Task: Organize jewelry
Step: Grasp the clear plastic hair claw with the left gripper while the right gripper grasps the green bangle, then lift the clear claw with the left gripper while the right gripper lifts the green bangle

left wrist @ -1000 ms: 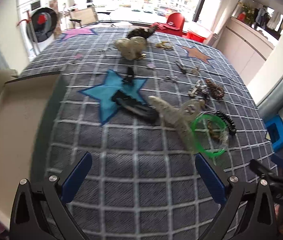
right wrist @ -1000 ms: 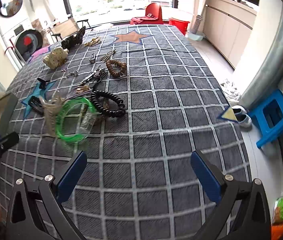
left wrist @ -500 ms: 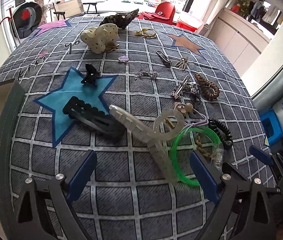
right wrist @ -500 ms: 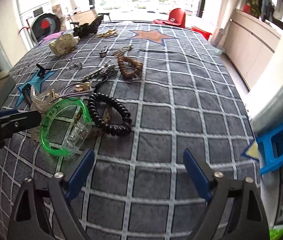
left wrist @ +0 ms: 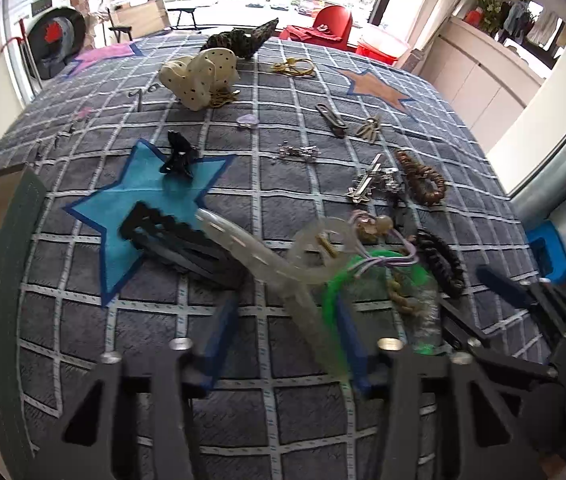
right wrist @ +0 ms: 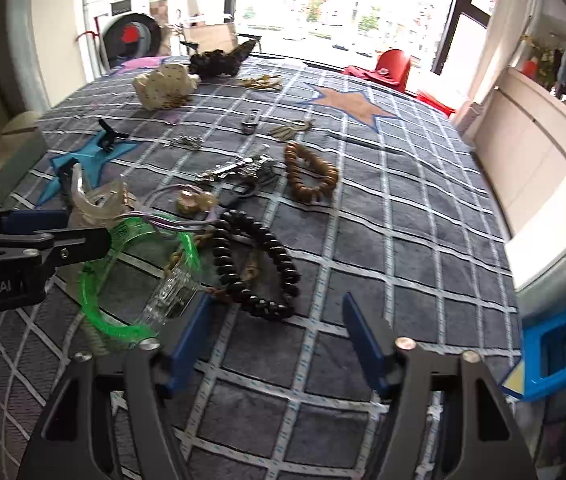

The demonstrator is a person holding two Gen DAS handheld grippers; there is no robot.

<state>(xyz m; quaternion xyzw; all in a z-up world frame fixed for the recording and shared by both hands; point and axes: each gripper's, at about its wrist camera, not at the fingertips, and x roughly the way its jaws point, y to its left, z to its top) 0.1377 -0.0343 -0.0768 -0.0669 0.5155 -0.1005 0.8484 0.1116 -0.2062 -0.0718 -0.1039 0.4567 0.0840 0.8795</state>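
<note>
Both grippers have come in closer to the pile than half a second ago, and the left one's fingers now stand nearer each other. The left gripper (left wrist: pixel 287 336) is partly closed, its blue pads either side of the clear clip (left wrist: pixel 267 268), whose near end runs down between them; whether the pads touch it I cannot tell. Its right pad sits at the rim of the green bangle (left wrist: pixel 333 300). In the right wrist view the left gripper (right wrist: pixel 59 232) reaches in from the side, one finger over the bangle (right wrist: pixel 99 312).

The right gripper (right wrist: pixel 279 340) is open and holds nothing. Just ahead of its left pad lies the black coil tie (right wrist: pixel 259 272), touching the bangle's clear bead section. Beyond the coil lie a brown bead bracelet (right wrist: pixel 311 176) and a silver clip (right wrist: pixel 231 170).

Ahead and left of the left gripper, a black clip (left wrist: pixel 175 236) lies under the clear one, partly on the blue star (left wrist: pixel 139 196) of the checked cloth (right wrist: pixel 403 220). Farther off sit a small black claw (left wrist: pixel 179 156) and a spotted cream pouch (left wrist: pixel 199 76).
</note>
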